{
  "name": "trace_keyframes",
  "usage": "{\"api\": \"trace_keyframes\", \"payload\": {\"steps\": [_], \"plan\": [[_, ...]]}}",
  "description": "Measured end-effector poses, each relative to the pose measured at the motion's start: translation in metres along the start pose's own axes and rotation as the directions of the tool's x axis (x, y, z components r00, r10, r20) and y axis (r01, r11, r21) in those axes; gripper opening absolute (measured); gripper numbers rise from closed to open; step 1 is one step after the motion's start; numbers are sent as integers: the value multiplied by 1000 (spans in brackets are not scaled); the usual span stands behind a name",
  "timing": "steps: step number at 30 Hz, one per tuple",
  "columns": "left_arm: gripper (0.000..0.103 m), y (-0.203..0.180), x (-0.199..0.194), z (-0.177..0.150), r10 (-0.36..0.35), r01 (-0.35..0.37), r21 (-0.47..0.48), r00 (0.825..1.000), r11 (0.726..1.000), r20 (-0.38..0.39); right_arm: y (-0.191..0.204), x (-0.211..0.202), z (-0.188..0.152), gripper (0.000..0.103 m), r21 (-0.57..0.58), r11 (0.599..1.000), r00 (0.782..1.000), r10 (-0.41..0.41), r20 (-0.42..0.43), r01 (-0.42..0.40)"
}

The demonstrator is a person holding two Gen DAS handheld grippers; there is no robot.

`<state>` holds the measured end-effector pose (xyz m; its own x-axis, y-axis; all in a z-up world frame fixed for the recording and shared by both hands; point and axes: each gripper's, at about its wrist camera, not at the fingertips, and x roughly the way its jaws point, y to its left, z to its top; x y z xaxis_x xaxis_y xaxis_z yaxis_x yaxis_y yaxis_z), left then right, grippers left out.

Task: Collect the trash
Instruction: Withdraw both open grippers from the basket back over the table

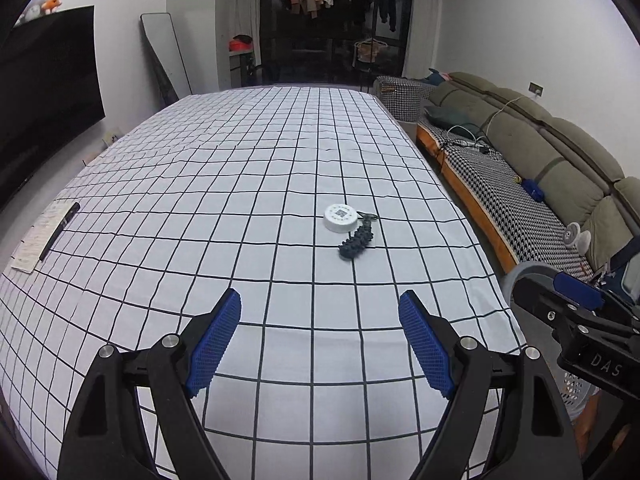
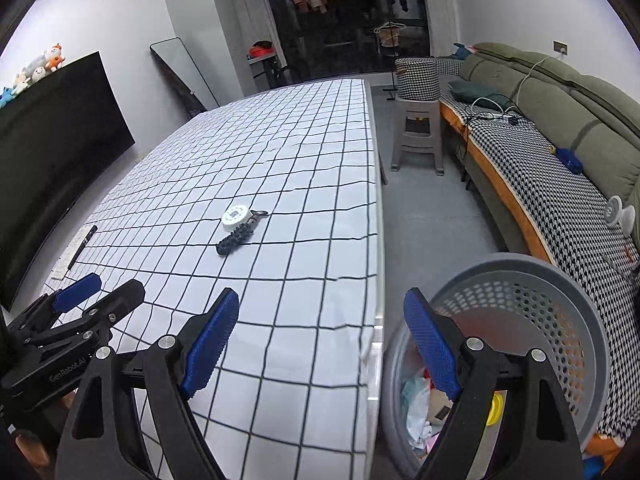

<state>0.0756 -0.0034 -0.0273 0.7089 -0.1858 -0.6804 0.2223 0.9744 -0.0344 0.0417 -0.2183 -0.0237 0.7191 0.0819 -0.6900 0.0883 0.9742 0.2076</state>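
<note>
Both your left tongs (image 1: 320,342) and right tongs (image 2: 322,342) spread empty; basket (image 2: 592,320) holds trash, table (image 2: 304,152) nearly cleared.

- The worktop (image 1: 248,168) is covered by a white cloth checked with dark lines.
- A white round lid (image 1: 340,217) is touched by a dark braided cord (image 1: 357,242).
- Papers (image 1: 38,236) and a black pen (image 1: 60,230) are laid at the left edge.
</note>
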Motion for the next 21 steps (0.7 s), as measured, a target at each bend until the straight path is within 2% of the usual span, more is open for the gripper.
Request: {"api": "trace_keyframes", "payload": {"steps": [11, 21], "plan": [[79, 38, 24, 14, 45, -47, -52, 998, 998, -34, 31, 53, 23, 81, -45, 999, 997, 18, -78, -21], [79, 75, 39, 18, 84, -91, -110, 994, 990, -67, 64, 100, 41, 81, -80, 995, 985, 47, -167, -61]]}}
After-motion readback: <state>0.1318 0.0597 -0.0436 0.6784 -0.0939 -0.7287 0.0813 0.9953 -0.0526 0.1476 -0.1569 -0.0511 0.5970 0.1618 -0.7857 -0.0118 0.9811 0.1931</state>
